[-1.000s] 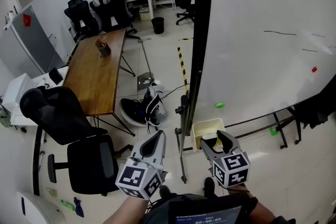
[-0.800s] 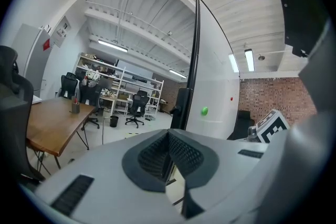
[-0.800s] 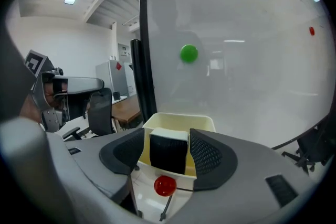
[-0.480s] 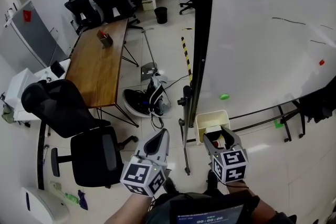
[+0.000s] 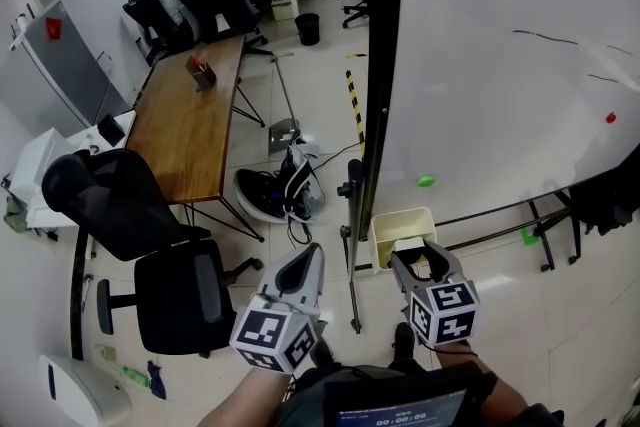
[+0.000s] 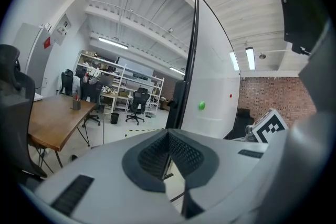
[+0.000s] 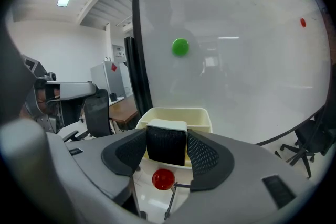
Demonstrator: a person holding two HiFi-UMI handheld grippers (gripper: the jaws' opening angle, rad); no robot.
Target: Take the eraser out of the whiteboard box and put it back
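A cream whiteboard box (image 5: 401, 224) hangs at the foot of the whiteboard (image 5: 500, 65). In it stands the eraser (image 7: 166, 150), black felt with a white top. My right gripper (image 7: 167, 138) reaches into the box (image 7: 176, 112) from the near side. Its jaws are closing, and both pads lie against the eraser's sides. In the head view the right gripper (image 5: 413, 255) sits at the box's near rim. My left gripper (image 5: 304, 262) hangs to the left of the board's stand, shut and empty; its pads (image 6: 157, 152) meet.
A red round magnet (image 7: 163, 179) lies low in the box. A green magnet (image 5: 426, 181) sticks on the board above it. The black stand post (image 5: 358, 215) rises between the grippers. A black office chair (image 5: 160, 285) and a wooden table (image 5: 185, 130) are to the left.
Both grippers have sunk a little. The right jaws have come in around the eraser in the box. The left gripper stays shut.
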